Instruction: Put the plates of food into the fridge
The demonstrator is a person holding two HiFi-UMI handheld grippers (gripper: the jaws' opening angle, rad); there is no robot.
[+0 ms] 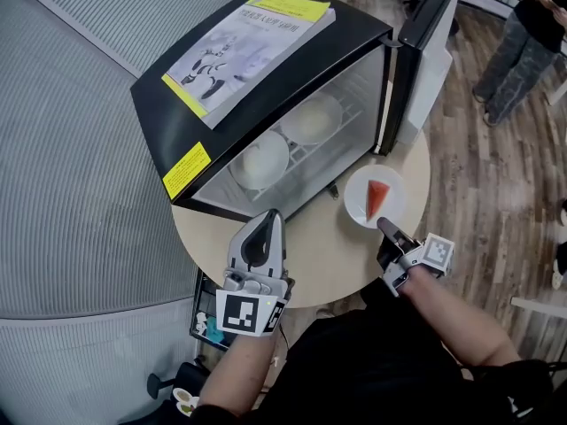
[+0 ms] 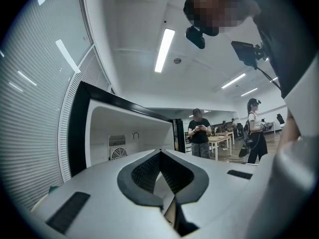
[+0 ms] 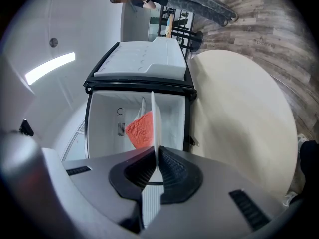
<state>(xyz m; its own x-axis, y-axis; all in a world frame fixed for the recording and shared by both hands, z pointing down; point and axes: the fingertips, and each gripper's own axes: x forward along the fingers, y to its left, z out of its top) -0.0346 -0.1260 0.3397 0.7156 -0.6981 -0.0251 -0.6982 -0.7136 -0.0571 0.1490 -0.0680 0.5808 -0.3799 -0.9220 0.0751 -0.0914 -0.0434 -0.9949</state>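
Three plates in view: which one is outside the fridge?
The plate with the red slice, its rim pinched by the right gripper; the other two plates sit inside the fridge.

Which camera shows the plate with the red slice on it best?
The head view: the whole plate shows from above, the red slice on it. The right gripper view shows it edge-on, rim clamped in the right tongs. The left gripper view misses it.
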